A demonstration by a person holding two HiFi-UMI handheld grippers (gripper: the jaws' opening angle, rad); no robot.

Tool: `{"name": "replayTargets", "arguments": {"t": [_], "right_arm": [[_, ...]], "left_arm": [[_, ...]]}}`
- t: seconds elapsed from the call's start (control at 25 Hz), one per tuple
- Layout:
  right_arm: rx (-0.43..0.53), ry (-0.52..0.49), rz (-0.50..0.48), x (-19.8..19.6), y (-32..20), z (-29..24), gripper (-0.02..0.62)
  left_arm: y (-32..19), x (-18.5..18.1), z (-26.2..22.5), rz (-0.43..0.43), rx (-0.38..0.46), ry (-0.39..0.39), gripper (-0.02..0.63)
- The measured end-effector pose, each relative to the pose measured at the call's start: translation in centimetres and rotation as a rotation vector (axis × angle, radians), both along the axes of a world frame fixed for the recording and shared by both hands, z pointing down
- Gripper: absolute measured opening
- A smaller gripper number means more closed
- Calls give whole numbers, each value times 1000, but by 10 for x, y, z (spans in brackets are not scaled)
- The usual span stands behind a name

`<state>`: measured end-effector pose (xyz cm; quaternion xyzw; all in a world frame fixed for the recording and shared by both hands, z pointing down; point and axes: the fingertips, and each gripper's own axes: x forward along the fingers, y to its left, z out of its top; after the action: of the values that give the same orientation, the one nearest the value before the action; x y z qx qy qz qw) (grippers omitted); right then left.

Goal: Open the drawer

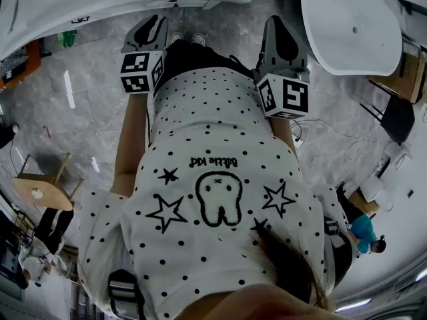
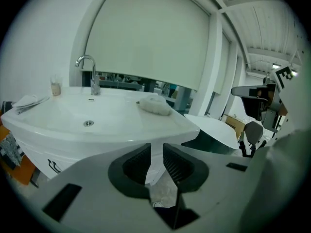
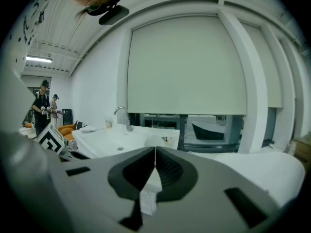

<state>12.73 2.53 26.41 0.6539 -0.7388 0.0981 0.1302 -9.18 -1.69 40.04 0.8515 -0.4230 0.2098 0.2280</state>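
Note:
A white washbasin cabinet (image 2: 92, 130) stands ahead of my left gripper (image 2: 156, 154). A dark handle (image 2: 53, 166) shows on the white drawer front below the basin, at the lower left of the left gripper view. The left jaws stand a little apart with nothing between them, short of the cabinet. My right gripper (image 3: 154, 157) is shut and empty, and the same basin (image 3: 121, 140) lies beyond it. In the head view both grippers, left (image 1: 153, 27) and right (image 1: 280, 31), are held out over the grey floor past the person's spotted shirt.
On the basin stand a chrome tap (image 2: 92, 76) and a small cup (image 2: 56, 87), and a white cloth (image 2: 154, 106) lies there too. A white bathtub (image 1: 353, 19) sits to the right and a wooden stool (image 1: 43, 185) to the left. Two people (image 3: 43, 108) stand far off.

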Motion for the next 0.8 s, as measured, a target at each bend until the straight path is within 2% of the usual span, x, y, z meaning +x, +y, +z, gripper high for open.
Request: {"name": "replayTargets", "arguments": {"t": [0.24, 0.4, 0.56, 0.68, 0.8], "right_arm": [[-12, -9, -13, 19, 20, 11, 14], [-24, 2, -23, 4, 26, 11, 15], [-29, 1, -33, 6, 27, 10, 14], [-34, 1, -24, 30, 23, 17, 14], [-57, -3, -18, 59, 19, 28, 14]], "left_arm": [[9, 25, 41, 6, -50, -41, 77], [6, 21, 57, 16, -73, -47, 78], [0, 30, 77, 7, -107, -62, 83], [-11, 52, 104, -23, -134, -90, 97], [-19, 74, 140, -52, -167, -150, 106]]}}
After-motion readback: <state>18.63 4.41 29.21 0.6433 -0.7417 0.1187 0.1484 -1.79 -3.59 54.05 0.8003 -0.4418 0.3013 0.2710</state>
